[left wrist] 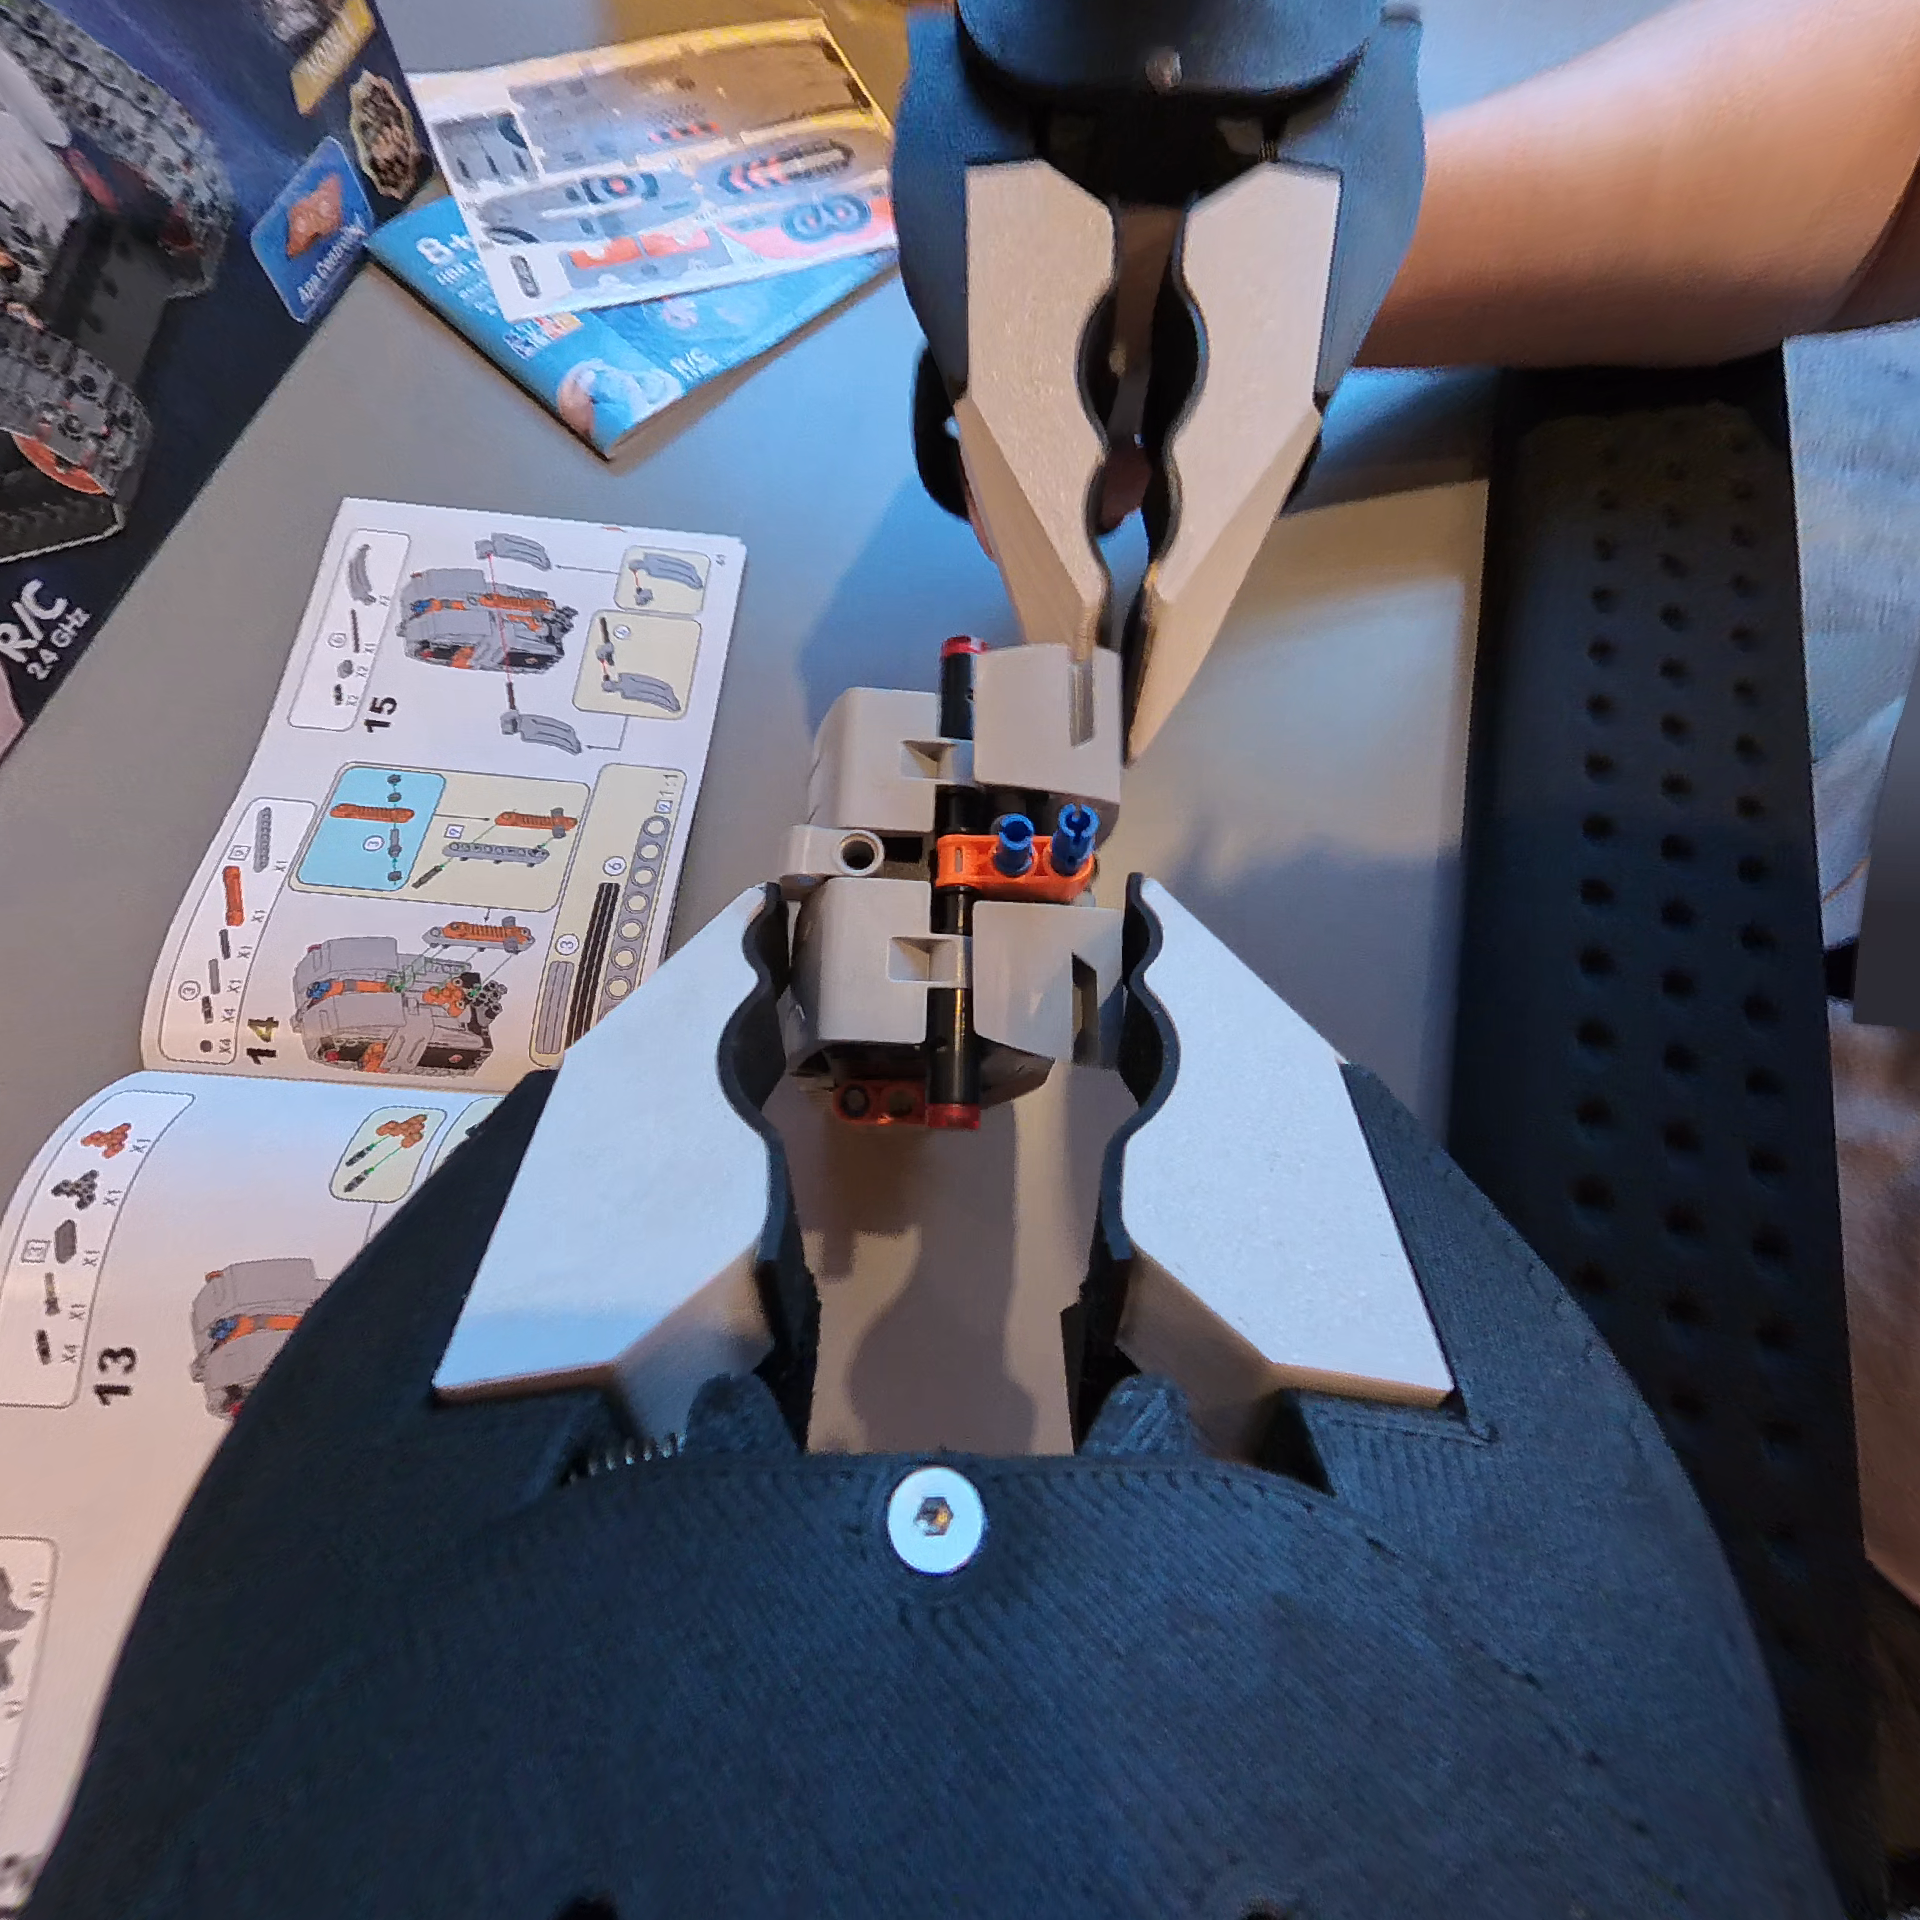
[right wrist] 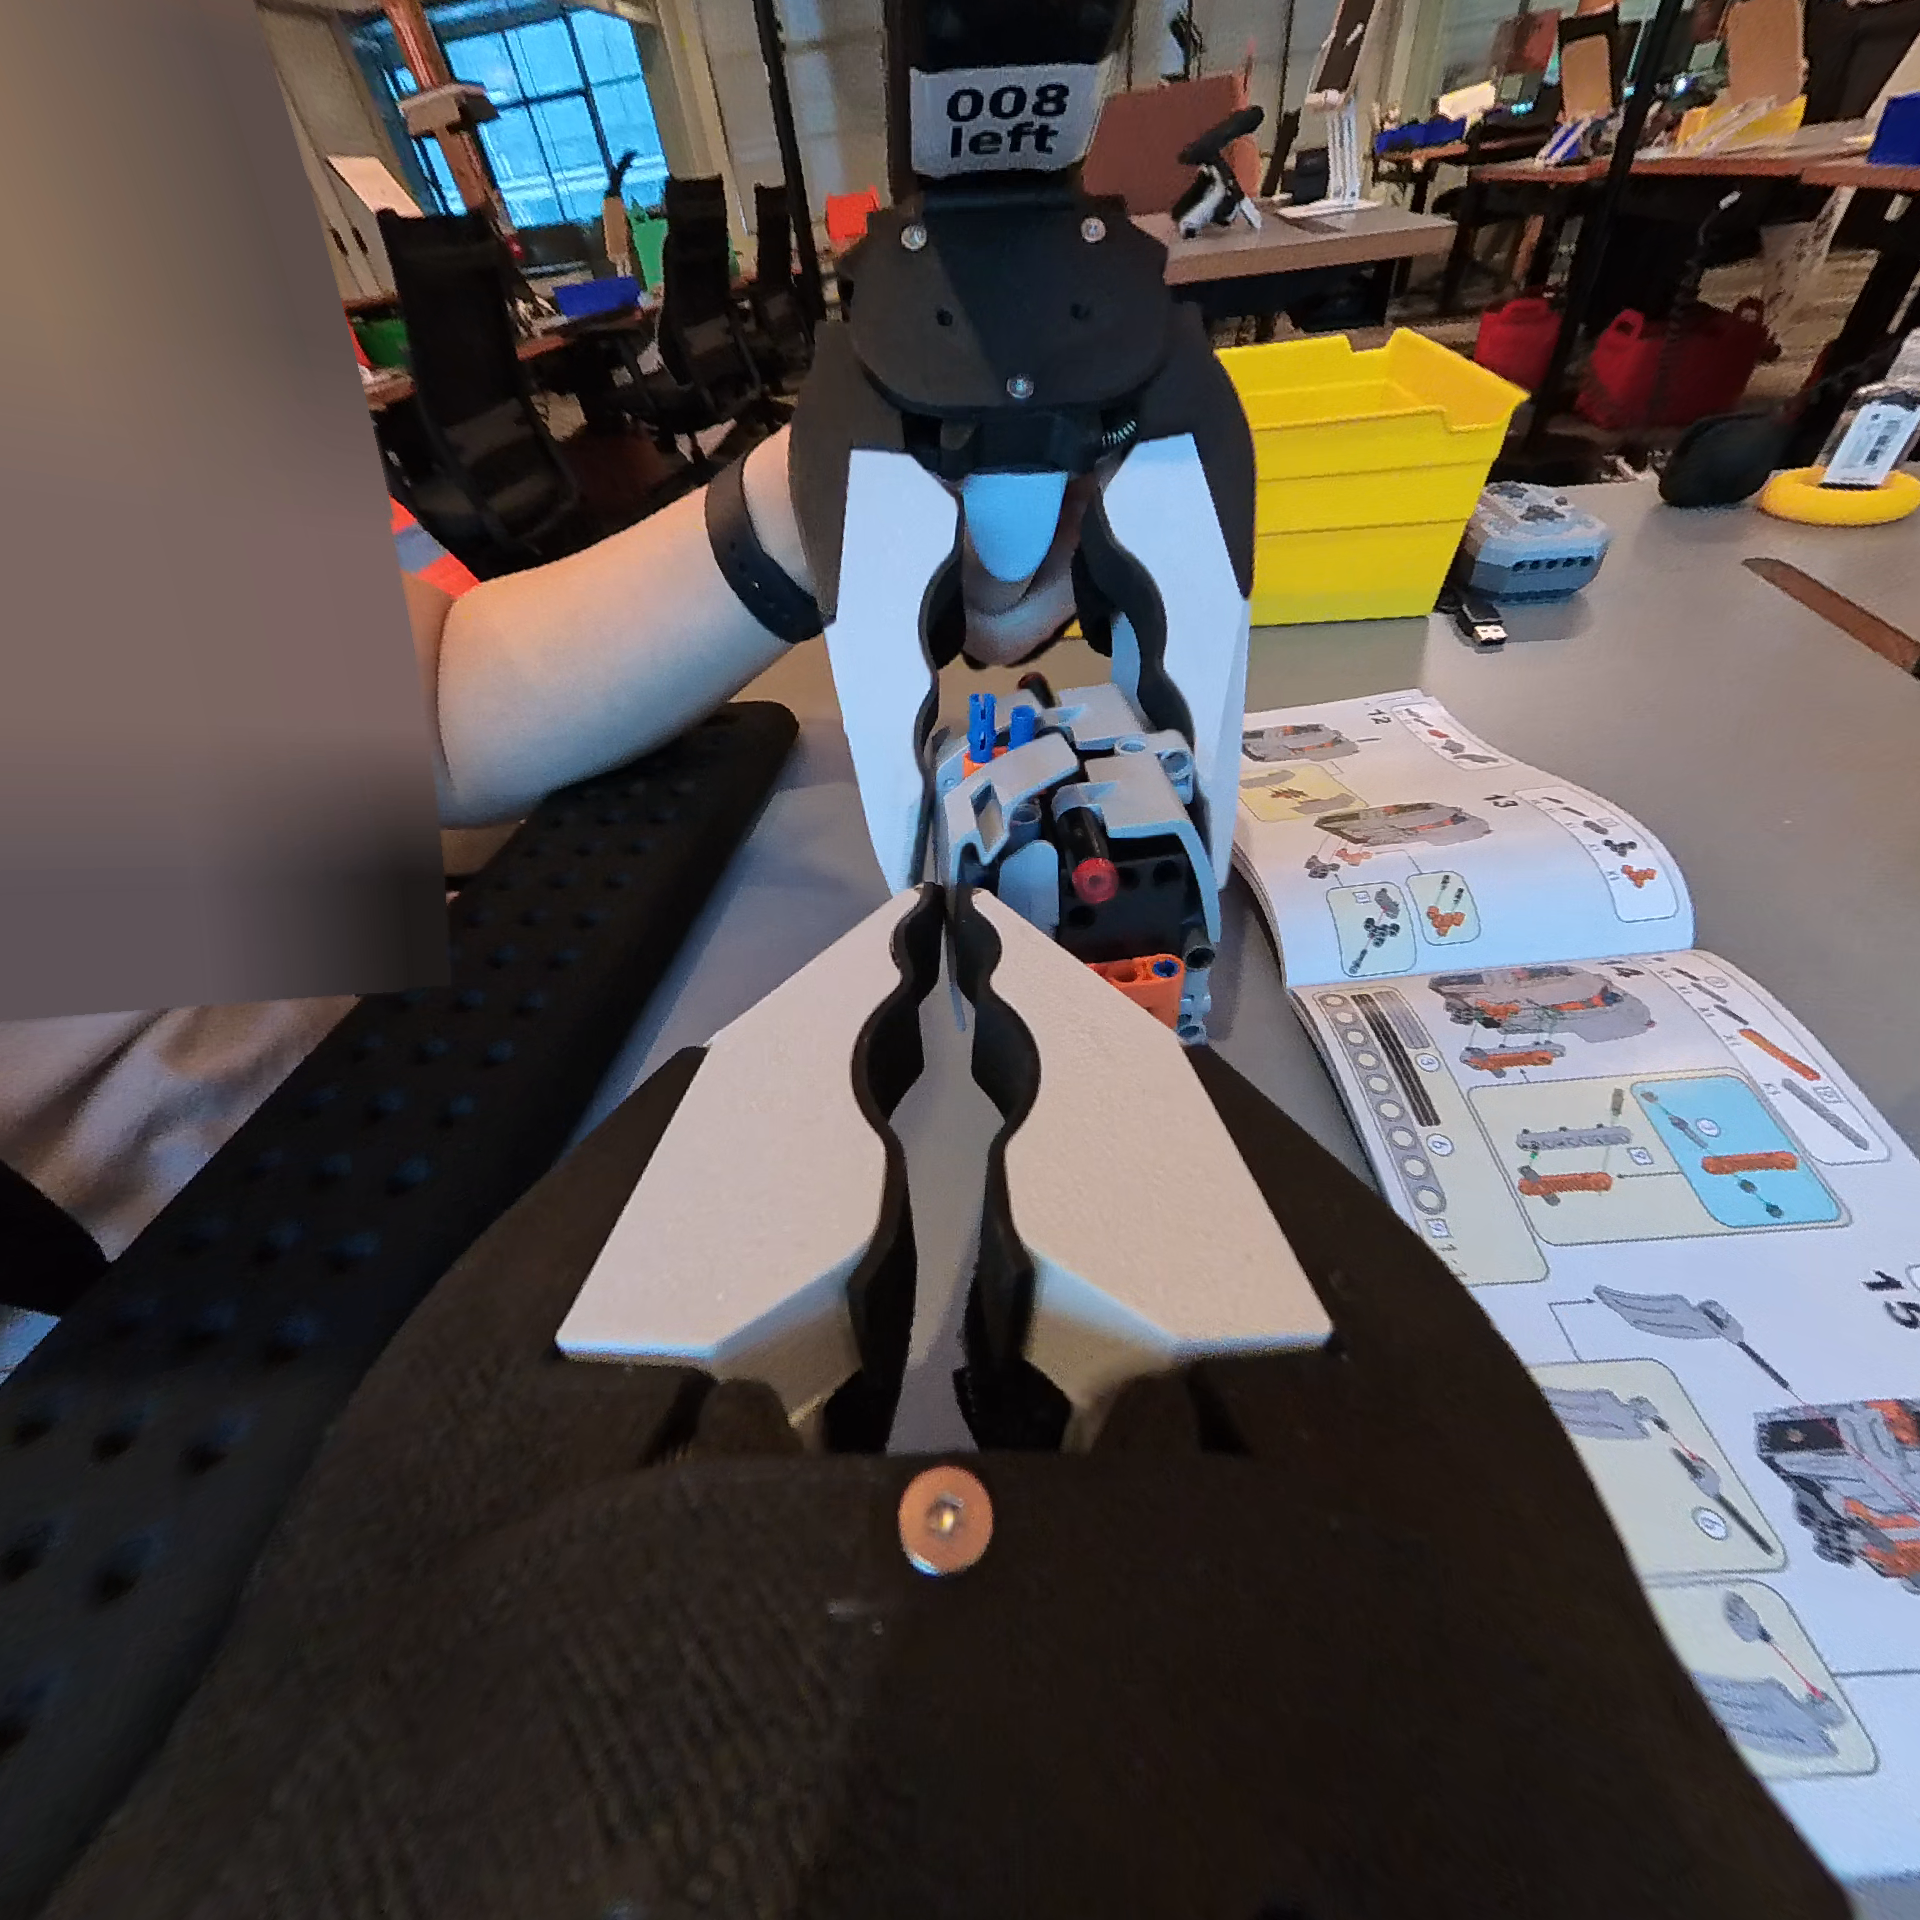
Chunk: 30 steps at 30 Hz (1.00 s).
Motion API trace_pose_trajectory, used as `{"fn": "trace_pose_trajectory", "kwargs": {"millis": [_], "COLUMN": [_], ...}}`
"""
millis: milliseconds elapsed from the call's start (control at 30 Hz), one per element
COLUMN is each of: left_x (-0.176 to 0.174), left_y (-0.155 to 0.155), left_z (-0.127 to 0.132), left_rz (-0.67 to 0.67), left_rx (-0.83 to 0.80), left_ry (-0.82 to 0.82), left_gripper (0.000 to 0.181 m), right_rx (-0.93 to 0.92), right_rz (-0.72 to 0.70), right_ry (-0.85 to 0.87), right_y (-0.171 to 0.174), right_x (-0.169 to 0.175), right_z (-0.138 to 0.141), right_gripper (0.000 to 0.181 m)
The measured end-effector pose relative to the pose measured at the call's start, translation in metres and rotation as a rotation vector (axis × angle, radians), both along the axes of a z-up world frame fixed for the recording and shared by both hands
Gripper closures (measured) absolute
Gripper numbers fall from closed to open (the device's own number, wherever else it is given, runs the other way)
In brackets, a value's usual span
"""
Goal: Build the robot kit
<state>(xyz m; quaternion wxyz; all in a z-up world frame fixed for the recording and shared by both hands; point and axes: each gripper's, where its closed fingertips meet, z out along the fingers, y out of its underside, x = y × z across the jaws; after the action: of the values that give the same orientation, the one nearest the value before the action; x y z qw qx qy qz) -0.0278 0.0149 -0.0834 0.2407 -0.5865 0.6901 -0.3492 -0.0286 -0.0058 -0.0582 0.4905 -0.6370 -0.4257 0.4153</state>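
A small grey brick model [left wrist: 883,935] with black axles, an orange beam [left wrist: 966,864] and two blue pins [left wrist: 1044,836] stands on the grey table [left wrist: 1299,831]. My left gripper [left wrist: 951,914] is shut on the model, one pad on each side. It also shows in the right wrist view [right wrist: 1060,873], where it holds the model [right wrist: 1101,800] from behind. My right gripper [right wrist: 943,909] is shut on the thin edge of a grey panel [left wrist: 1039,727] at the model's far end. It comes in from the top of the left wrist view [left wrist: 1112,665].
An open instruction booklet [left wrist: 447,810] lies beside the model. A dark product box [left wrist: 156,260], a sticker sheet [left wrist: 665,145] and a blue booklet [left wrist: 665,343] lie beyond it. A black perforated mat [left wrist: 1662,935] and a person's forearm [left wrist: 1610,208] are alongside. Yellow bins [right wrist: 1361,468] and a grey module [right wrist: 1538,540] stand farther back. The grippers are tip to tip, or close to it.
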Motion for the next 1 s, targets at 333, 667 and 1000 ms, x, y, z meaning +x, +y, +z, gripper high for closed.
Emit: {"fn": "trace_pose_trajectory", "kwargs": {"millis": [333,667,1000], "left_x": [0.001,0.002,-0.007], "left_y": [0.007,0.013,0.005], "left_z": [-0.003,0.002,0.002], "left_rz": [0.123,0.19,0.143], "left_rx": [-0.028,-0.03,0.022], "left_ry": [-0.109,-0.279,-0.271], "left_gripper": [0.109,0.112,0.111], "right_rx": [-0.067,-0.055,-0.071], "right_rz": [-0.044,-0.1,-0.157], "right_ry": [0.193,0.266,0.22], "right_y": [0.003,0.007,-0.002], "right_x": [-0.003,-0.002,-0.009], "right_z": [0.002,0.003,-0.002], "right_gripper": [0.181,0.181,0.18]}}
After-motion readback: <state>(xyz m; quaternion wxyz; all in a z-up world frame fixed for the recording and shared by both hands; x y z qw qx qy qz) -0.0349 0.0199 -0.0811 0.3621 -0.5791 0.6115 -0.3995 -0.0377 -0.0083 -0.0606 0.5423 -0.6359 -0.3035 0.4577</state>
